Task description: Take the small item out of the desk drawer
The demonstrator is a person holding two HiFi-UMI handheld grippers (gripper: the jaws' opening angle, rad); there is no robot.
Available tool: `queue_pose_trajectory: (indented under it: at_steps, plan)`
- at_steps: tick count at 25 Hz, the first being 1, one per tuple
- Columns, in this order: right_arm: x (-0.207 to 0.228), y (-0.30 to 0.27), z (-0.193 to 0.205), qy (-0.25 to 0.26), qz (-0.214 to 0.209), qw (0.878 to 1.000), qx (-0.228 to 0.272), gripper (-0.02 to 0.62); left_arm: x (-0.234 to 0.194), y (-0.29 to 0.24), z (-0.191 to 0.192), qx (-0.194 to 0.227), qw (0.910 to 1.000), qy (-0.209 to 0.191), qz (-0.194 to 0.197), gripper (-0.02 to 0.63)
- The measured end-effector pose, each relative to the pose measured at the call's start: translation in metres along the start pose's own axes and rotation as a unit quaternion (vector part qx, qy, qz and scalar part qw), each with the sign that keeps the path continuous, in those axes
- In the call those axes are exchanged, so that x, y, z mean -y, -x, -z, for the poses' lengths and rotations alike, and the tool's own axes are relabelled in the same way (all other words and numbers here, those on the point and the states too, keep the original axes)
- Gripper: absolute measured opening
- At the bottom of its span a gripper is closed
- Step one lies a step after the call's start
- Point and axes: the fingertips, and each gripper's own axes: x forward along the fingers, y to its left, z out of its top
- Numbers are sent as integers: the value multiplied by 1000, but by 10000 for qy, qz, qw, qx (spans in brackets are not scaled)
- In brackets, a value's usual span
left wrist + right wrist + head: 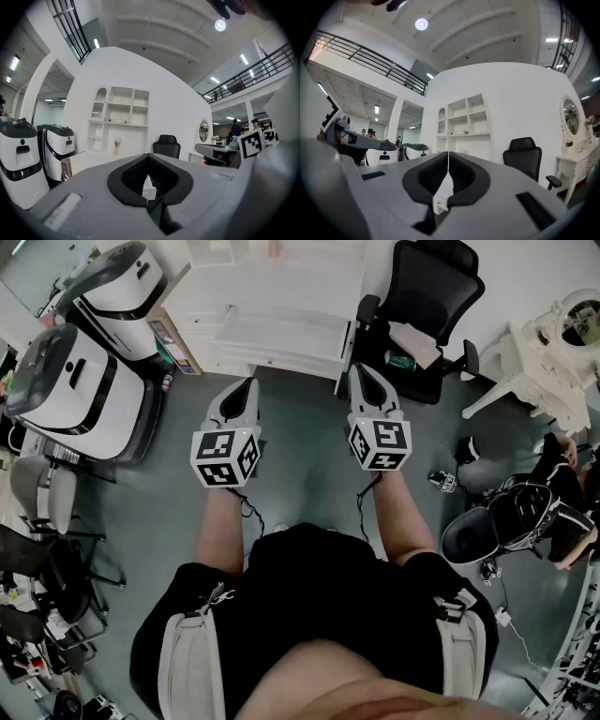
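Note:
In the head view the white desk [274,332] with its shelf unit stands straight ahead across the grey floor. Its drawer front [281,360] looks closed, and no small item shows. My left gripper [247,386] and right gripper [360,371] are held side by side at waist height. Both point at the desk from some way off. In the left gripper view the left gripper [149,161] has its dark pads meeting, with nothing between them. The right gripper [447,161] is likewise shut and empty. A white drawer with a knob [438,203] peeks under its pads.
A black office chair [422,306] stands right of the desk. Two large white machines [80,395] stand at the left, with dark chairs [47,549] below them. A white vanity table [548,343] and black equipment [520,517] stand on the right.

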Motion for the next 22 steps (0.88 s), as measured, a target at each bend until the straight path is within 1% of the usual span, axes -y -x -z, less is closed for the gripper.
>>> queue_pose_trajectory:
  at_steps: [4,9,17,22]
  plan:
    - [-2,3,-3,-161,-75,9998,70,-3,0,6,-2,63,10000,37,-63,12]
    - [-18,3,-1,-82,-210,9997,53,-2,-7,10,1,30,10000,50,-28,12]
    - [-56,0,3,-8,-110,9999,56,-2,-36,29,11,-6,9999,45,149,12]
    - [-69,-1,13,-27,7,10000,1,-2,-49,31,24,-101,9996,112,256,12]
